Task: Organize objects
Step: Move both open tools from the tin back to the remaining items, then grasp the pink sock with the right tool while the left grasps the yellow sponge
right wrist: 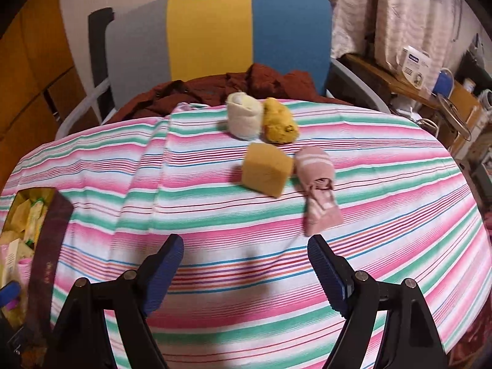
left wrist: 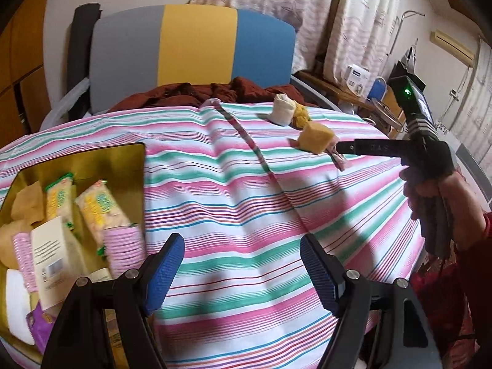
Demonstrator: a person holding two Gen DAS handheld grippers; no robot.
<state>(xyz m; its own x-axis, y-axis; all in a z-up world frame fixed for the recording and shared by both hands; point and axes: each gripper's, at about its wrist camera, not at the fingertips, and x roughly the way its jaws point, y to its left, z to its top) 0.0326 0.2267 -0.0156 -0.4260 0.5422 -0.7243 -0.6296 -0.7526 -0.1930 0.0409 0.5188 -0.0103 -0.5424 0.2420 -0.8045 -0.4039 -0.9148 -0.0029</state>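
A tan sponge block lies on the striped cloth beside a pink rolled sock. Behind them sit a cream rolled sock and a yellow rolled sock. My right gripper is open and empty, a short way in front of the sponge and pink sock. In the left wrist view the right gripper's fingers reach in from the right beside the sponge. My left gripper is open and empty next to a gold tin that holds snack packets and a white booklet.
The striped cloth covers a rounded table and has a raised fold. A grey, yellow and blue chair with a dark red garment stands behind. A cluttered shelf stands to the right.
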